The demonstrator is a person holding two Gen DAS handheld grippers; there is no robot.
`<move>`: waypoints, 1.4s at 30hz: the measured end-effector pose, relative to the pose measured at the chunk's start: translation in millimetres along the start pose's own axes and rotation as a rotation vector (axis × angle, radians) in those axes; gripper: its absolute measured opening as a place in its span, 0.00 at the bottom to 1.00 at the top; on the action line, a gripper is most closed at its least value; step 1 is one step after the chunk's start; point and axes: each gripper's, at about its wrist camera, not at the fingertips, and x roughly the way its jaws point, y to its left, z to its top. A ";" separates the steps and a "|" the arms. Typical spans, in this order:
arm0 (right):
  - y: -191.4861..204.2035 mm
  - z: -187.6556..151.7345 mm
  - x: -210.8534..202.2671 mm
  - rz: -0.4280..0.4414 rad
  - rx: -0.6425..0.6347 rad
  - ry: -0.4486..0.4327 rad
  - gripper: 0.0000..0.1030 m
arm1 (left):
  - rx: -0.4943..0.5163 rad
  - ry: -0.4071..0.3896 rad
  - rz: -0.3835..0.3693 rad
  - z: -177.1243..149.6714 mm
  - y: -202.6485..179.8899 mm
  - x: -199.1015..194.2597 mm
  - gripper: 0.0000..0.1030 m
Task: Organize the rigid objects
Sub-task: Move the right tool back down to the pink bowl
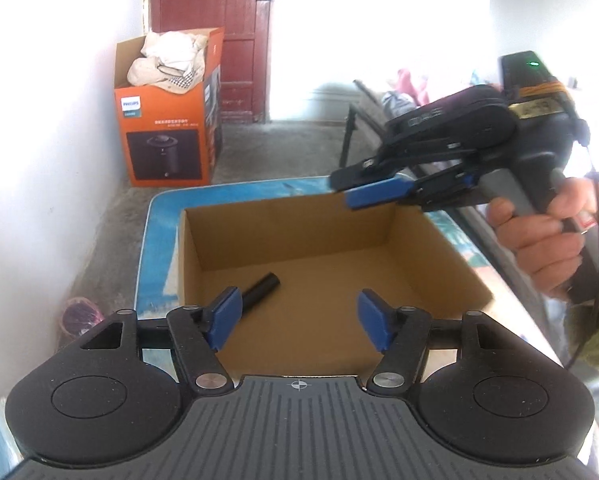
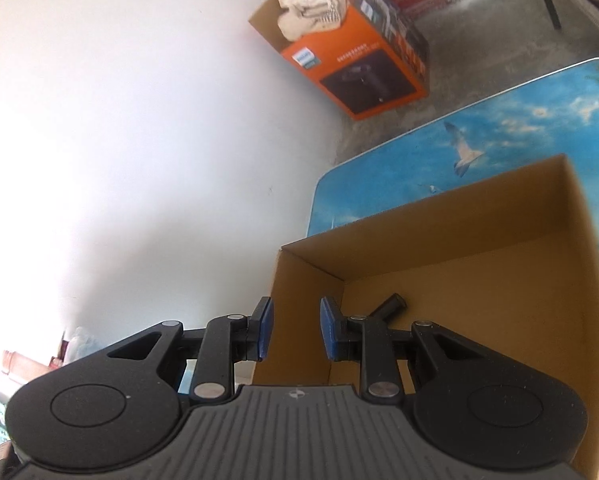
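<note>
An open cardboard box [image 1: 203,236] stands on the blue sky-print table [image 1: 159,232]. On its floor near the left wall lies a black cylinder [image 1: 265,285], also seen in the right wrist view as the black cylinder [image 2: 393,305] inside the box [image 2: 499,216]. My left gripper [image 1: 299,314] hovers over the box's near edge, open, with nothing between its blue pads. My right gripper [image 1: 343,189], held by a hand [image 1: 539,240], hangs above the box's far right corner. In its own view the right gripper [image 2: 295,330] shows a narrow empty gap between the pads.
An orange appliance carton [image 1: 167,136] stuffed with cloth stands on the concrete floor by the white wall, before a red door [image 1: 219,20]. A dark metal frame [image 1: 353,132] stands beyond the table. The table [image 2: 499,128] extends past the box.
</note>
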 end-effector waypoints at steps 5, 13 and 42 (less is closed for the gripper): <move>-2.9 -46.1 -57.6 0.041 -0.025 -0.053 0.27 | -0.032 -0.006 -0.032 -23.9 -7.3 -5.7 0.65; -32.8 -133.0 -91.1 0.058 0.006 -0.076 0.27 | -0.042 0.091 -0.064 -78.0 -27.0 3.9 0.65; -112.7 -212.2 -7.7 -0.011 0.416 0.104 0.30 | -0.065 0.185 -0.107 -121.7 -36.2 66.7 0.45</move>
